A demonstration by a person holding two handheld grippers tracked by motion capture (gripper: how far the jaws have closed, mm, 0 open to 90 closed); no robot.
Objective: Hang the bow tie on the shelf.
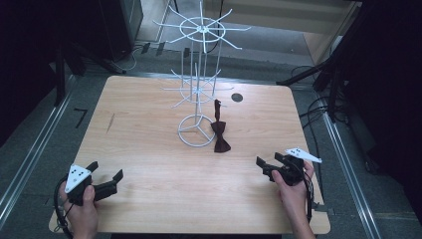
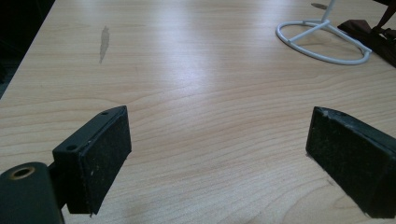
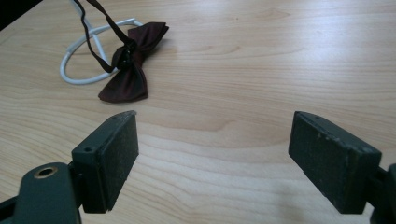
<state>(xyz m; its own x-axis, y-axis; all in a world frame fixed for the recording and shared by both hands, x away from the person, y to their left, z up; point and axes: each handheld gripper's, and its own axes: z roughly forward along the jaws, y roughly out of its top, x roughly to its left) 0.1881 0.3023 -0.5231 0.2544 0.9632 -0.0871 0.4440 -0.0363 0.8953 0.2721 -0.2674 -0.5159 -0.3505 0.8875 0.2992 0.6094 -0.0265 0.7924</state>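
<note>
Left gripper: near left corner of the desk, held in a hand. Grey three-cornered plate on top, dark dots on it, no readable writing. Fingers wide apart, nothing between them, just bare wood.

Desk: light wood grain, rounded corners. A dark smear on the left part. A round dark hole toward the far edge. No labels or brands legible anywhere.

Rack: white wire, upright at desk centre, far half. Ring base on the wood, two tiers of spokes radiating above.

Bow tie: dark maroon, lying on the desk just right of the ring base, touching or nearly touching it. Its thin strap runs up toward the rack. It lies well apart from both grippers, nearer the right one.

Right gripper: near right edge of the desk, held in a hand, pointing left toward the bow tie. Dotted plate on top. Fingers wide apart, empty.
</note>
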